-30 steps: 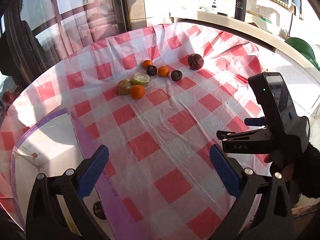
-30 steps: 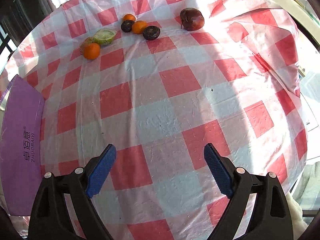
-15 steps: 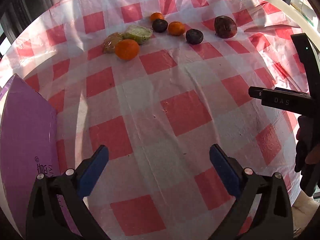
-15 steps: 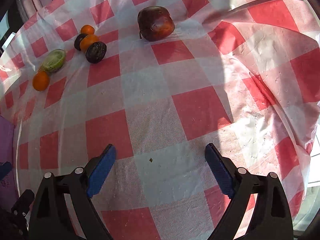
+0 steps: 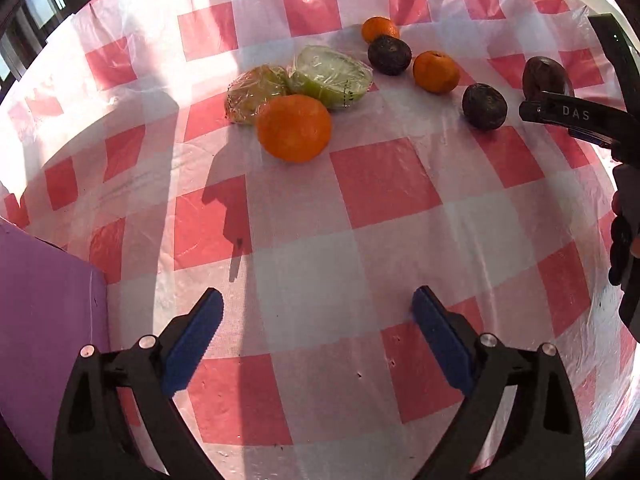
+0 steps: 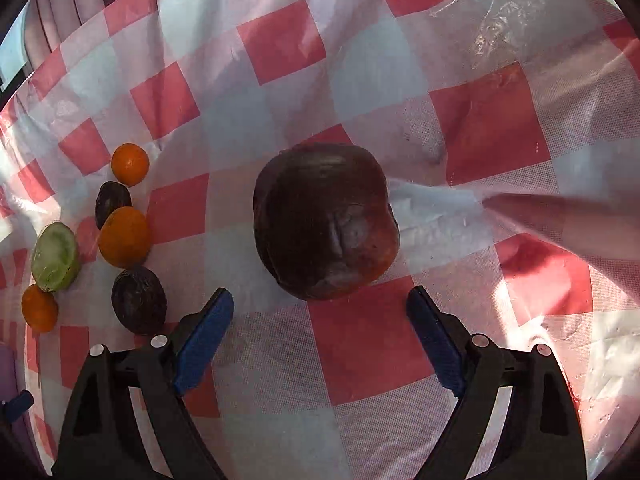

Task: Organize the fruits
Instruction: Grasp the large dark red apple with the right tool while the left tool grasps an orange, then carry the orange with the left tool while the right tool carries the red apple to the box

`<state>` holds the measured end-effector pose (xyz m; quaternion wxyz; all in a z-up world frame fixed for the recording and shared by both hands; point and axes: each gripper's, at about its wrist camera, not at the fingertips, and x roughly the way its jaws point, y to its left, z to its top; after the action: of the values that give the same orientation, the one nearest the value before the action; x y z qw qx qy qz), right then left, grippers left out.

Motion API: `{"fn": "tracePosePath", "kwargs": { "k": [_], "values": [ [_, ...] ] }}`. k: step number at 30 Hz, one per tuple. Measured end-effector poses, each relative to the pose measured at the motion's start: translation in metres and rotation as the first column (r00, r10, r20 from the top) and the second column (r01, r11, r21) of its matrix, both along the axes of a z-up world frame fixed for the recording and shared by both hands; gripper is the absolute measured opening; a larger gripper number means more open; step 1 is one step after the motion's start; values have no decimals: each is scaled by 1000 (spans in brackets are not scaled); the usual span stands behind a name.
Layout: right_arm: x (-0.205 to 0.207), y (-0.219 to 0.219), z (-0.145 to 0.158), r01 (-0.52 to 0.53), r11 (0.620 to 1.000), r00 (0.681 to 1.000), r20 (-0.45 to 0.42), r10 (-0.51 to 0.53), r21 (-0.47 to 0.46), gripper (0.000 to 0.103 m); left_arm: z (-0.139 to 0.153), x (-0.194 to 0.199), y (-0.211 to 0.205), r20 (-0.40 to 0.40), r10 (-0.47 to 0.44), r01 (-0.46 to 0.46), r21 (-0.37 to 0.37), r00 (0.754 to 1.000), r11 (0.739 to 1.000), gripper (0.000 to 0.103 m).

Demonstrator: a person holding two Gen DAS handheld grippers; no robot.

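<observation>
A large dark red fruit [image 6: 326, 222] lies on the red-and-white checked cloth, just ahead of my open right gripper [image 6: 320, 312]; it also shows in the left wrist view [image 5: 544, 78], partly behind the right gripper's body. My open, empty left gripper [image 5: 318, 312] hovers over bare cloth, short of a big orange [image 5: 294, 128]. Behind the orange lie two plastic-wrapped fruit halves, one brownish [image 5: 254, 94] and one green [image 5: 332, 76]. Two smaller oranges [image 5: 436, 71] [image 5: 380, 29] and two dark round fruits [image 5: 389, 55] [image 5: 485, 106] lie to the right.
A purple box [image 5: 48, 320] stands at the left near the left gripper. The checked cloth [image 5: 384, 184] covers the round table. A raised fold in the cloth [image 6: 560, 220] runs to the right of the dark red fruit.
Both grippers have moved forward toward the fruits. The right gripper has closed in on the dark red fruit, which now sits just ahead of its open jaws. The box has slid to the left edge.
</observation>
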<state>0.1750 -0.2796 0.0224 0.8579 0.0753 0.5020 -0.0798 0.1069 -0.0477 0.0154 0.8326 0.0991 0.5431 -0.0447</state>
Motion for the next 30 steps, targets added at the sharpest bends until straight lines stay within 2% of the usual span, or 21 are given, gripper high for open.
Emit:
{"fn": "tracePosePath", "kwargs": {
  "k": [3,5,8,10,13,17,18,20,24,30],
  "values": [
    [22,-1,-1,-10,1000,1000,9,10,-12,84,-1,15,1,-2,33,-33,-8,999,999,95],
    [32,0,-4,-16,998,1000,14,17,-52,80,-1,24,2,1,52,-52,-24,999,998,96],
    [32,-1,-5,-18,998,998,57,21,-60,78,-1,38,2,6,70,-69,-51,998,996,94],
    [30,-2,-5,-17,998,997,72,22,-61,73,-1,48,5,7,80,-79,-101,997,992,88],
    [33,-10,-8,-27,998,996,80,32,-53,73,1,64,7,41,118,-114,-105,992,988,81],
    [35,-16,-11,-28,998,996,83,32,-52,73,5,91,9,74,135,-125,-118,988,985,65],
    [40,-13,-11,-27,998,996,84,31,-50,73,6,95,8,80,133,-124,-108,988,986,56],
    [32,-19,-9,-29,998,996,86,33,-49,73,9,102,3,91,94,-85,-95,991,992,46],
    [32,-16,-8,-28,999,996,87,32,-47,73,13,97,-3,78,82,-75,-91,994,993,45],
    [32,-16,-8,-32,998,995,97,37,-48,73,28,34,-14,42,108,-100,-156,993,983,44]
  ]
}}
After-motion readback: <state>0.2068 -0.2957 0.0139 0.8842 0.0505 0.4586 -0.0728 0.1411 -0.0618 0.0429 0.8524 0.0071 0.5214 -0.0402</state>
